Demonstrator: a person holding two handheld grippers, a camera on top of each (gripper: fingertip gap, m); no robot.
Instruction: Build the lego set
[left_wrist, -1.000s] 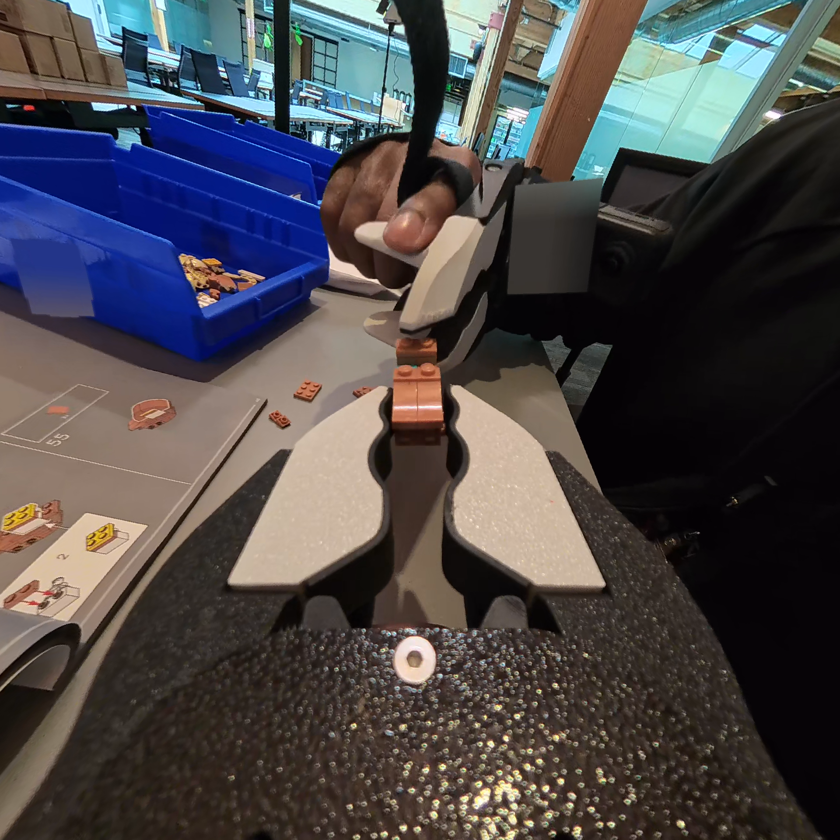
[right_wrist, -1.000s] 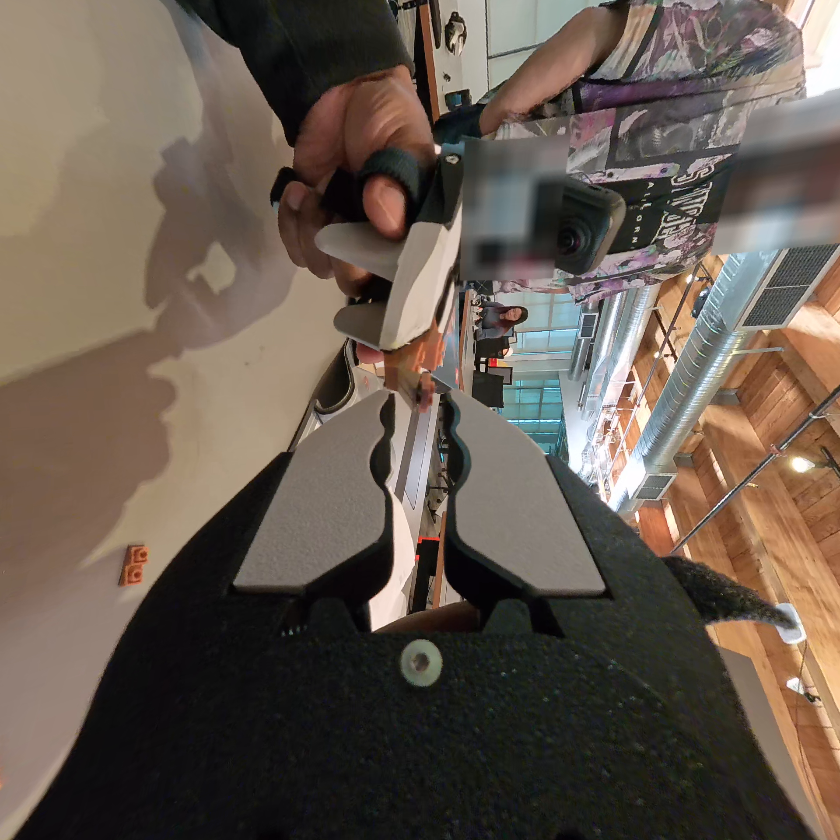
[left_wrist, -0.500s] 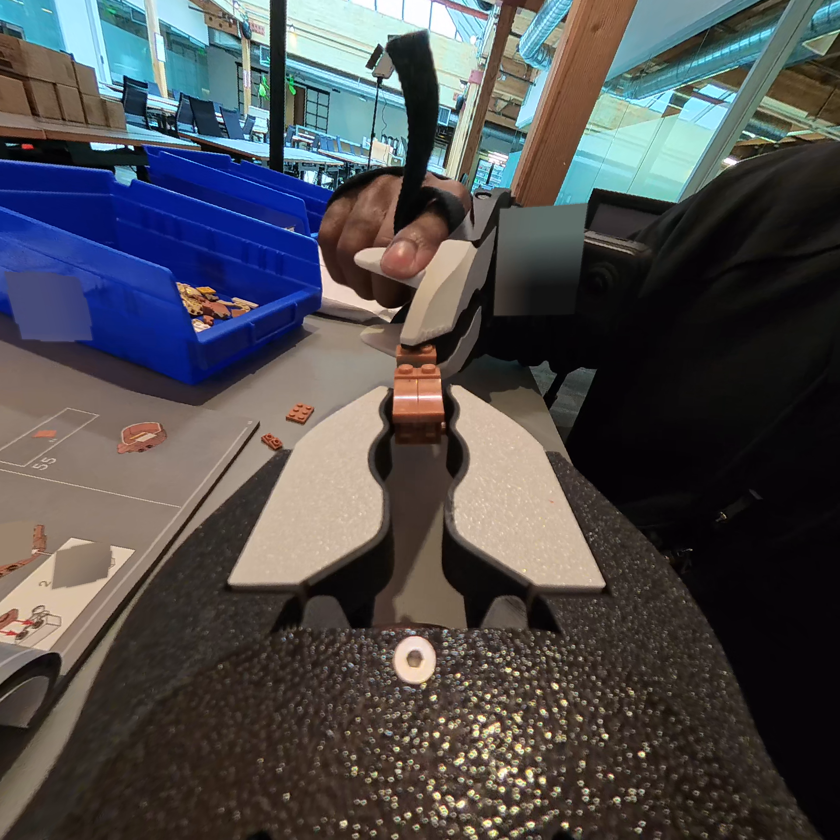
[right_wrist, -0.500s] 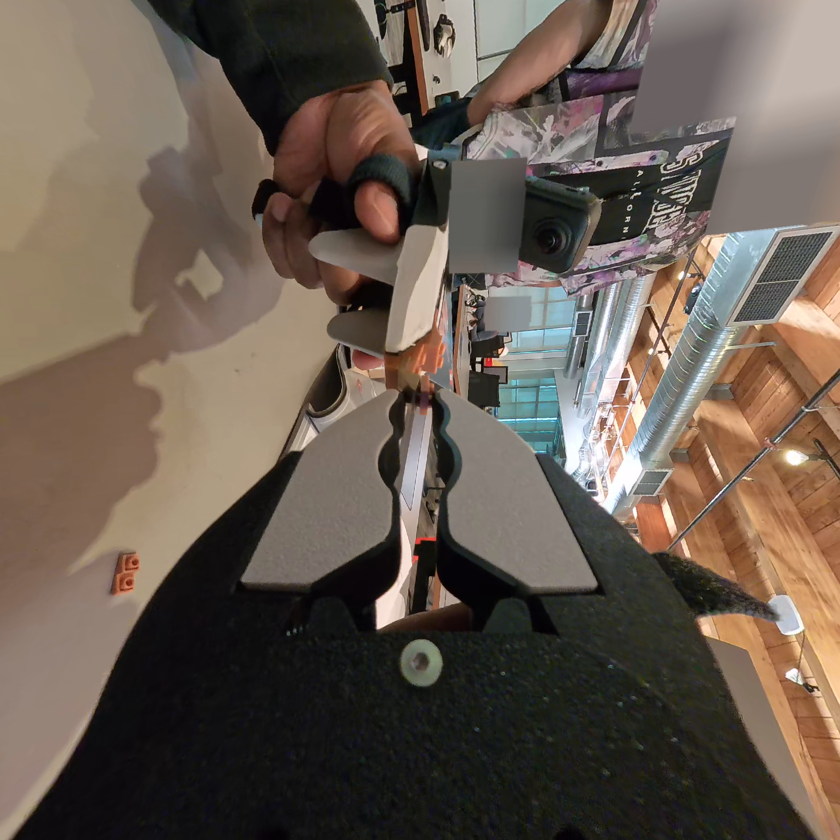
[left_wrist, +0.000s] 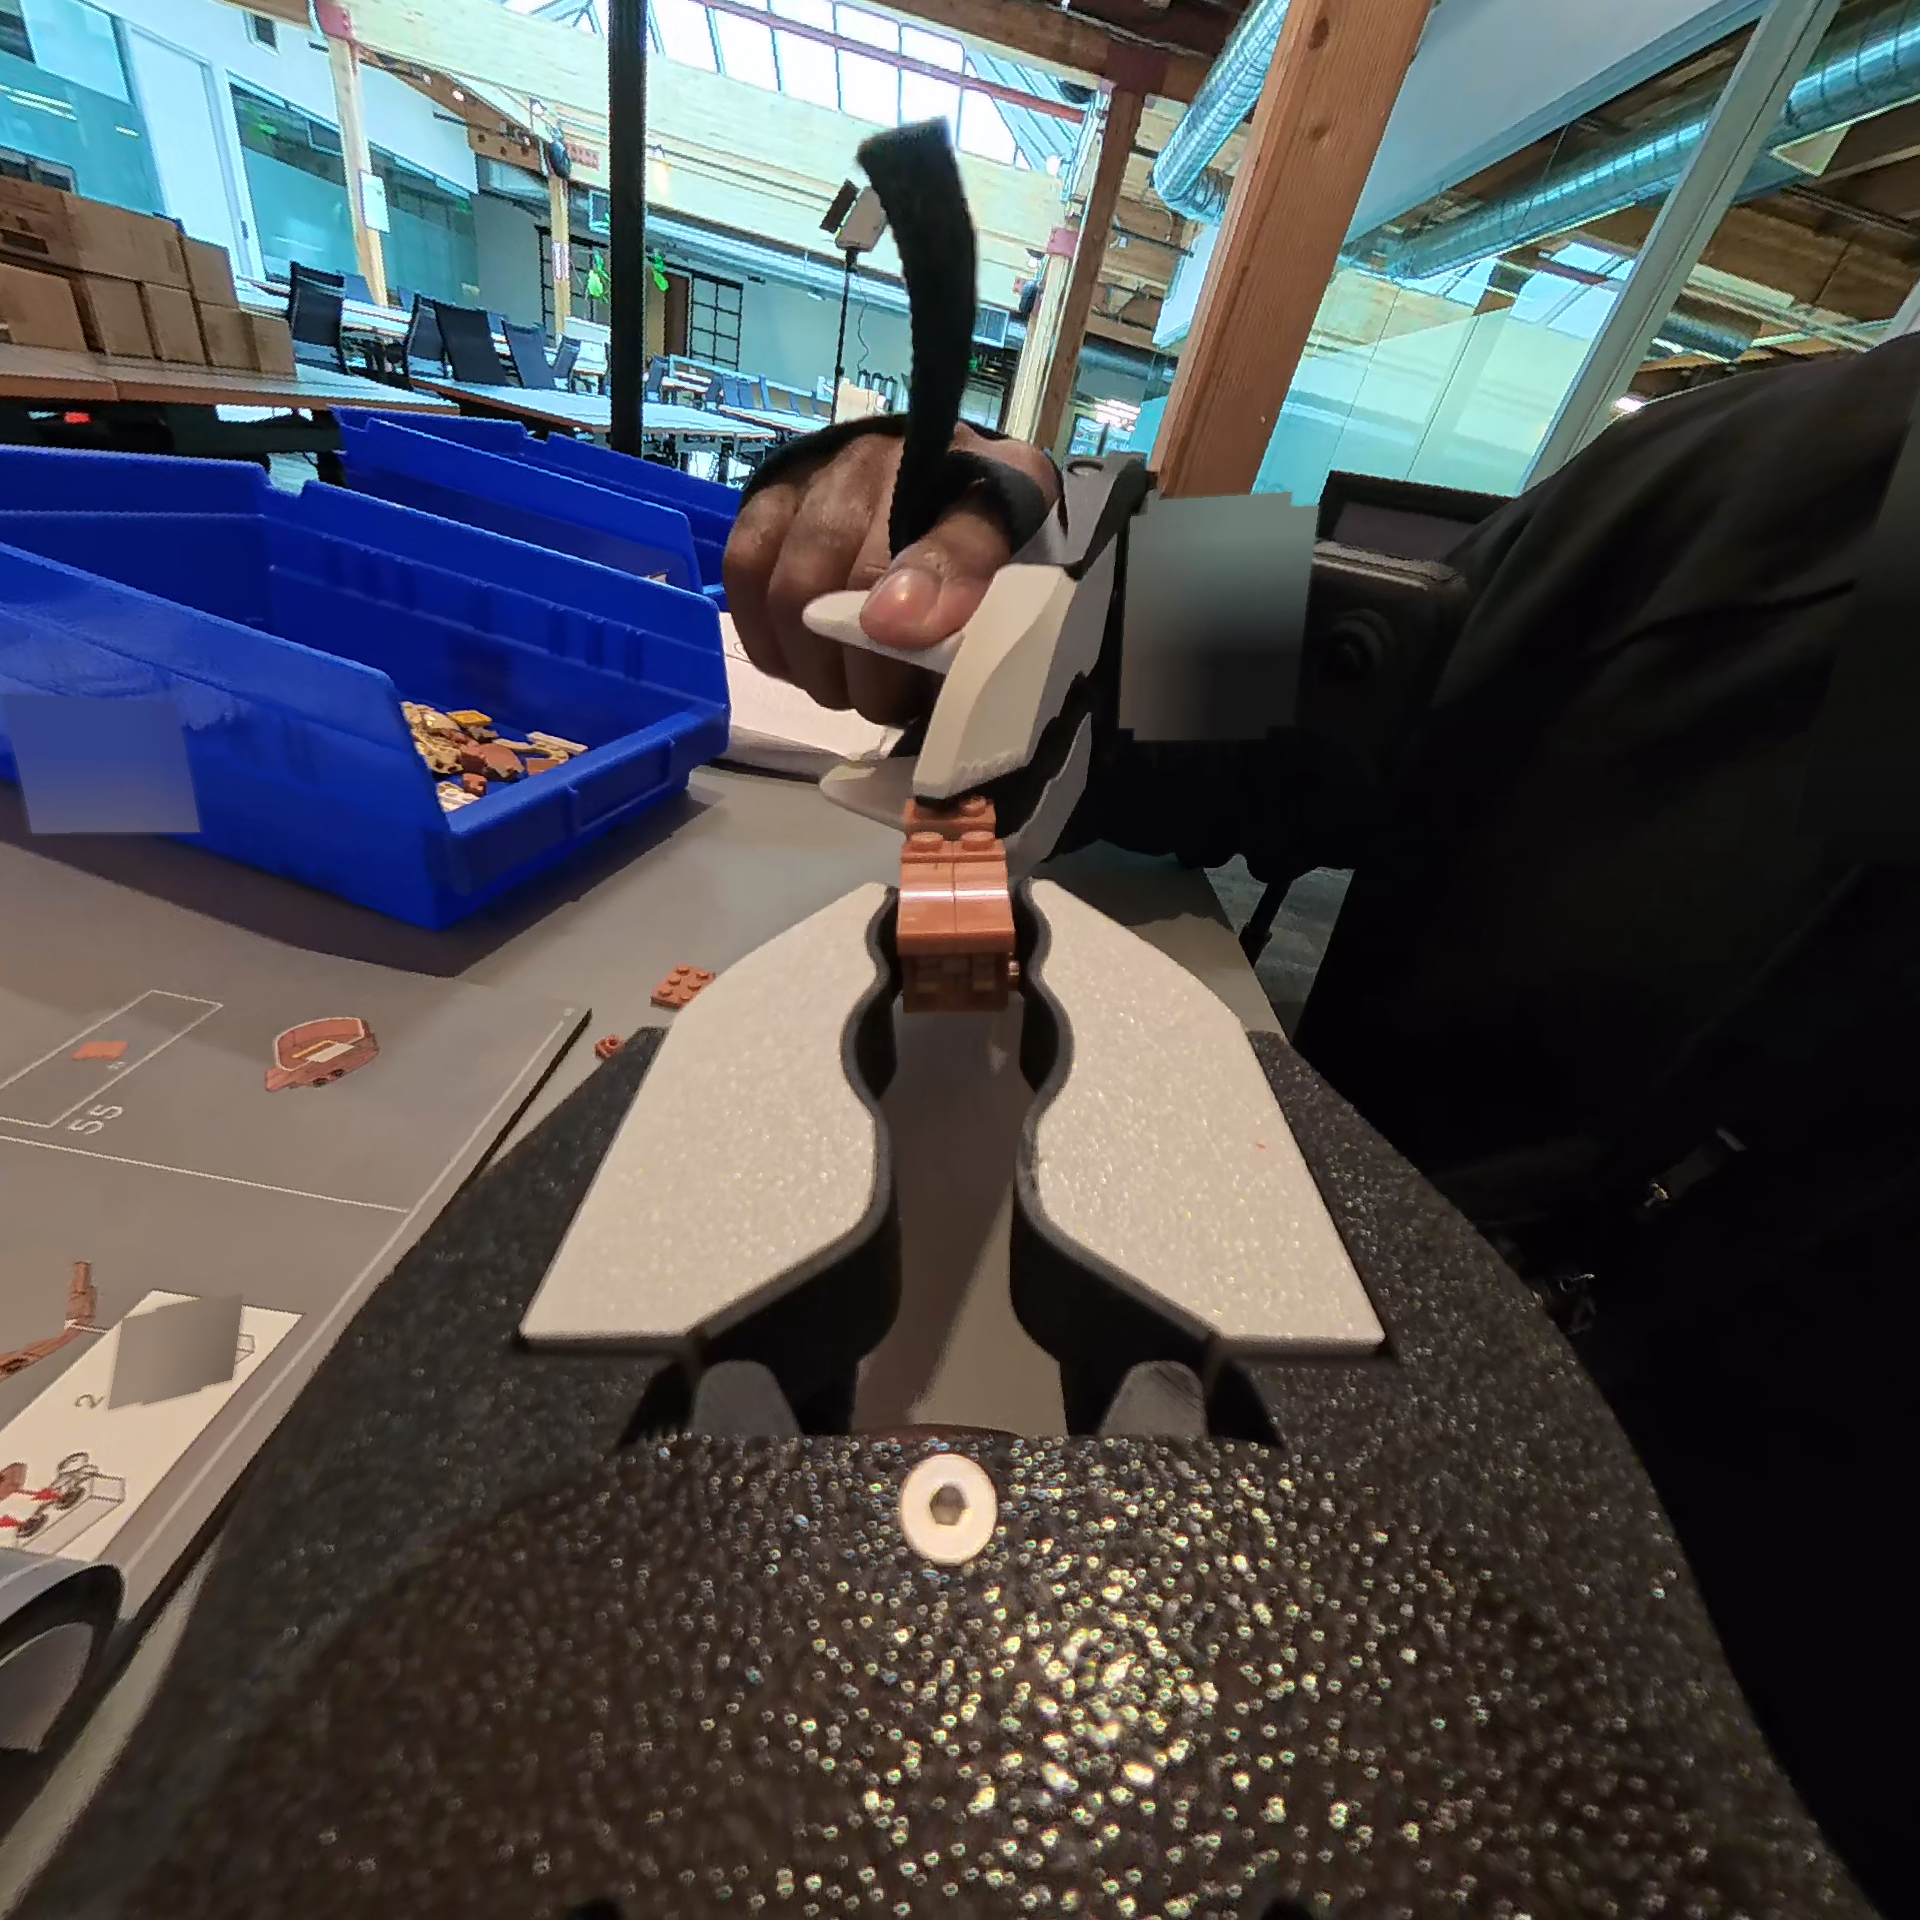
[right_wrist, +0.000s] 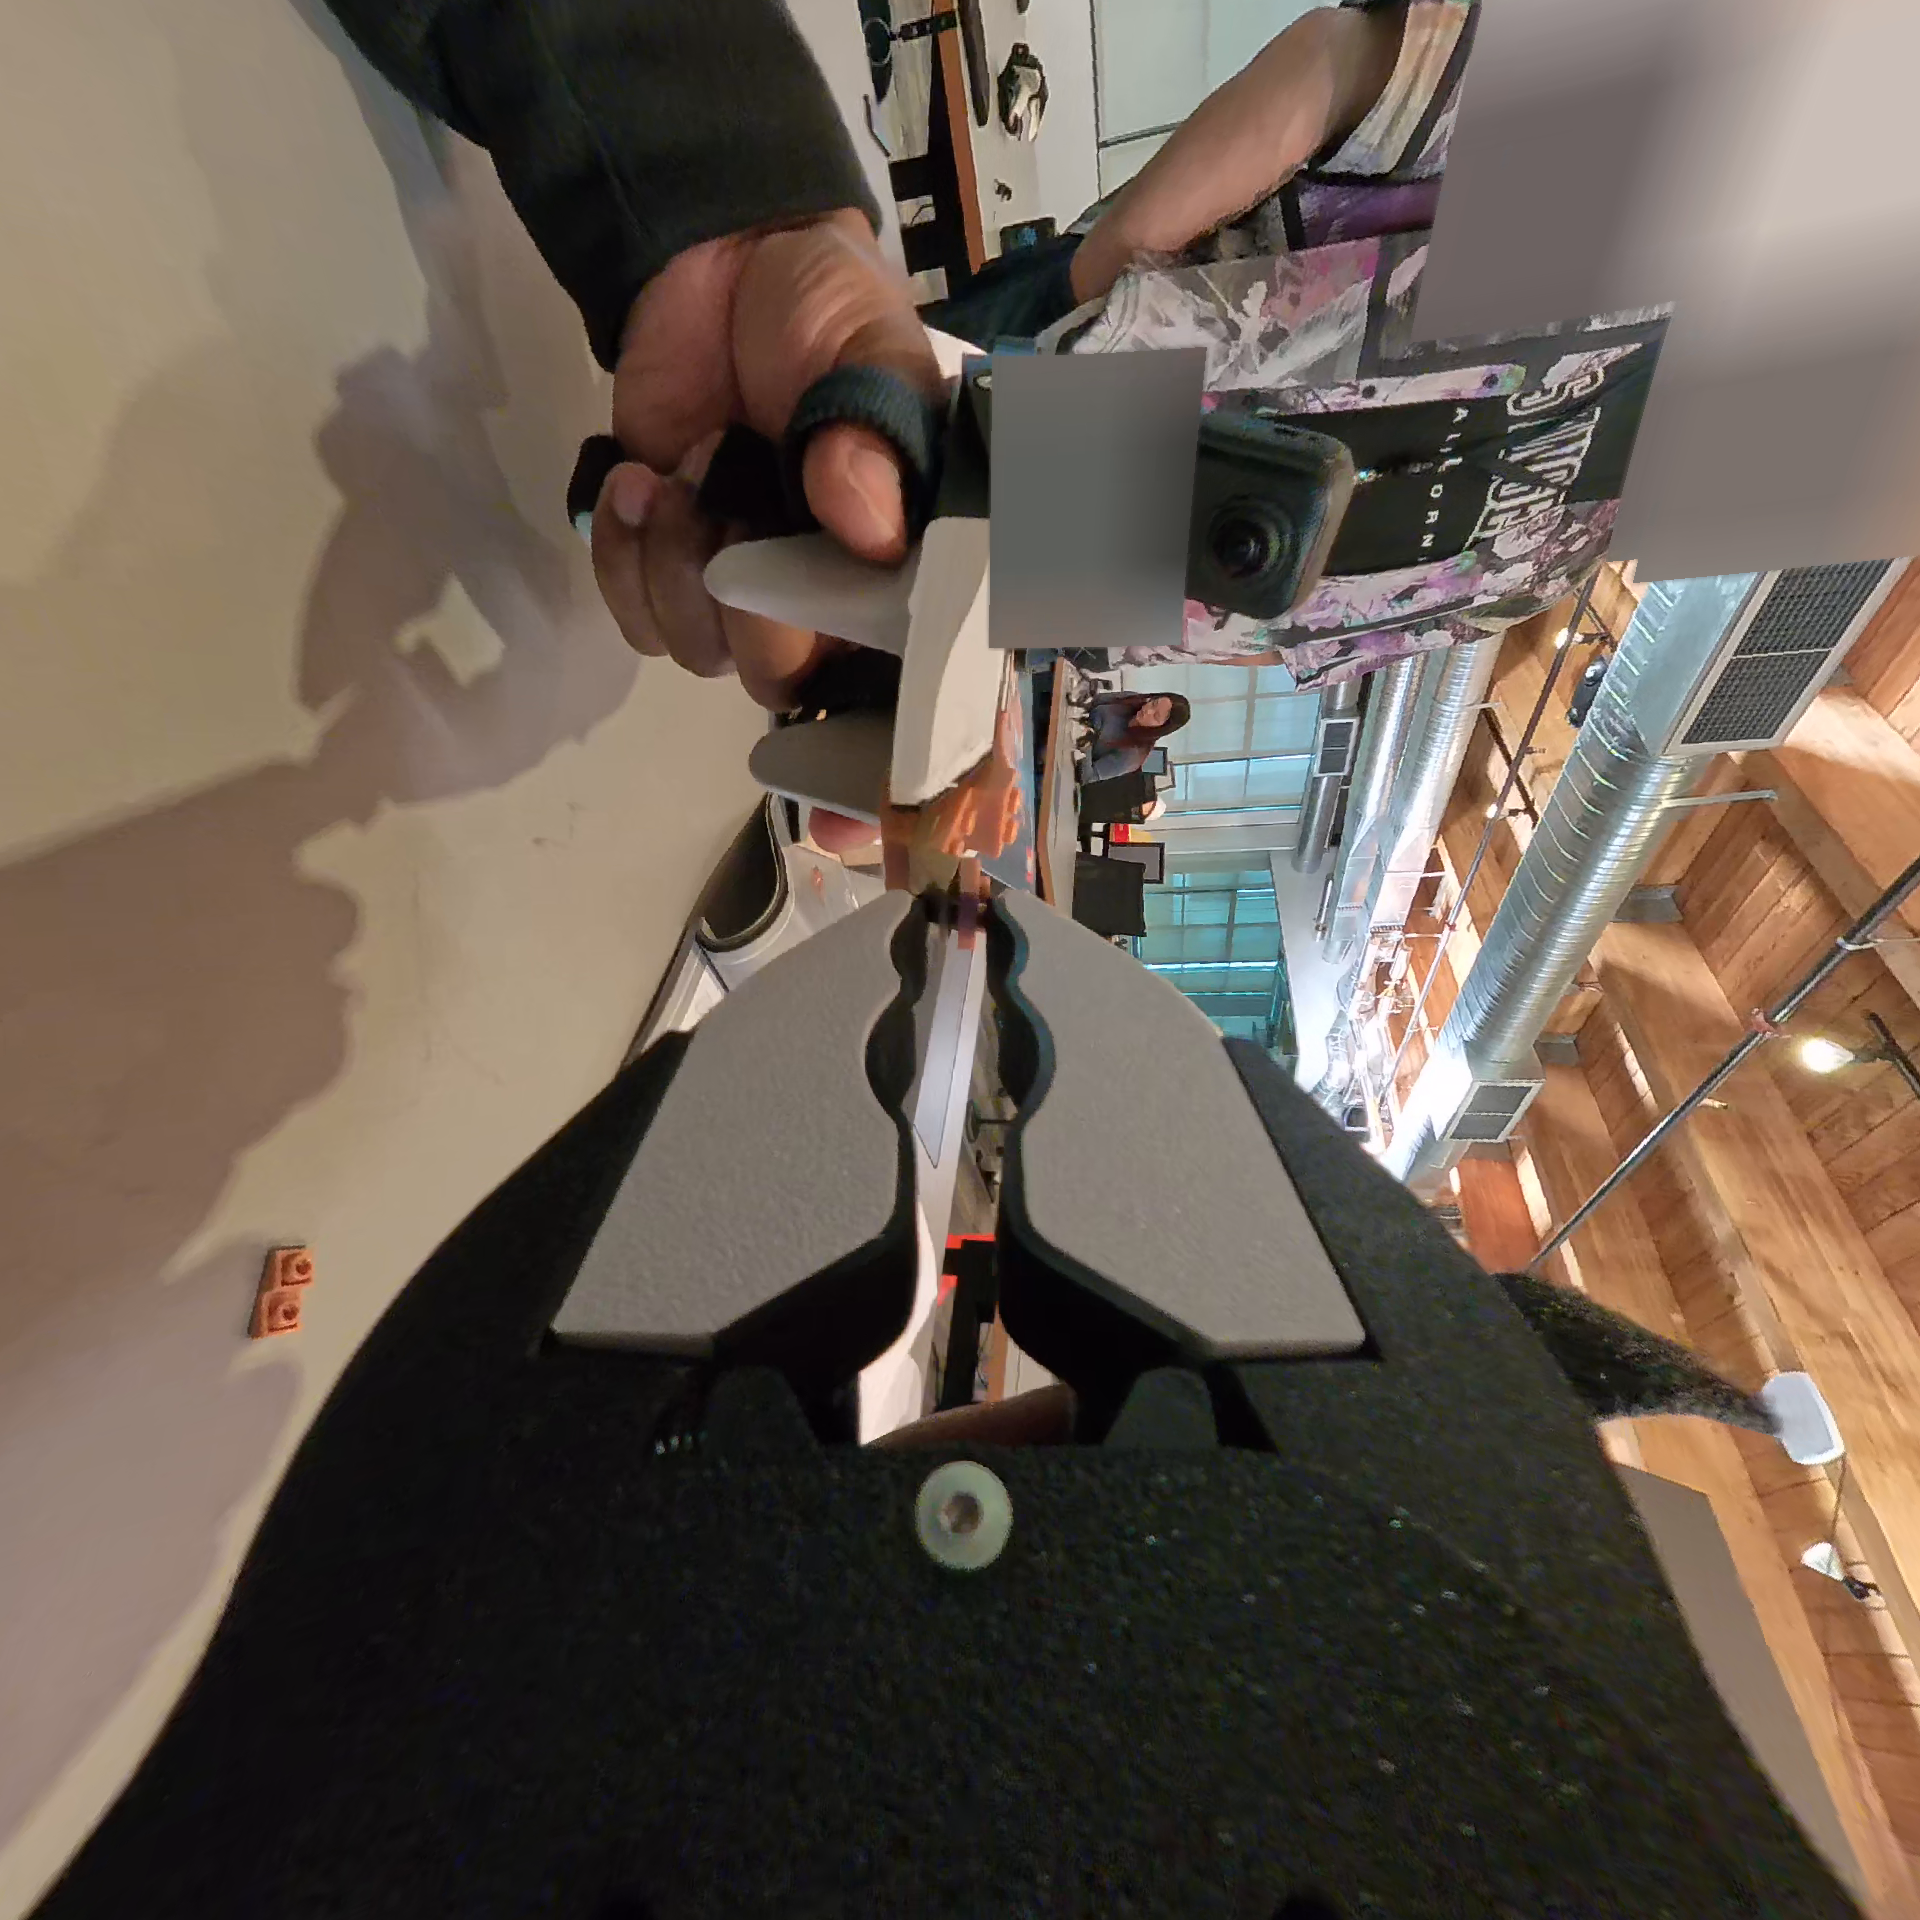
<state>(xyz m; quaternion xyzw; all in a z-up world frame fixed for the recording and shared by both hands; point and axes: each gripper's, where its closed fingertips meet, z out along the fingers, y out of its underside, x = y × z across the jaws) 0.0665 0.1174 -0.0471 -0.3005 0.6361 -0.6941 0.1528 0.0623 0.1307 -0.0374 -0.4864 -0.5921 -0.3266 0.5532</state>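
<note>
My left gripper (left_wrist: 956, 906) is shut on a small brown brick assembly (left_wrist: 951, 935) and holds it above the grey table (left_wrist: 644, 914). A small brown studded plate (left_wrist: 951, 821) sits on the assembly's far end. My right gripper (left_wrist: 997, 805) meets it from the opposite side, its fingertips closed on that plate. In the right wrist view my right gripper (right_wrist: 954, 909) pinches the thin brown plate (right_wrist: 968, 914). Just beyond it the left gripper (right_wrist: 894, 795) holds the assembly (right_wrist: 971, 826).
Blue bins (left_wrist: 582, 748) stand at the left, one holding brown and tan pieces (left_wrist: 478, 743). An open instruction booklet (left_wrist: 260, 1122) lies front left, with a loose brown plate (left_wrist: 681, 985) beside it. Another loose plate (right_wrist: 281, 1294) lies on the table. A dark sleeve (left_wrist: 1662, 831) fills the right.
My right gripper's jaws have narrowed from open onto the small plate at the assembly's end. My left gripper has kept its grip on the assembly, barely moving.
</note>
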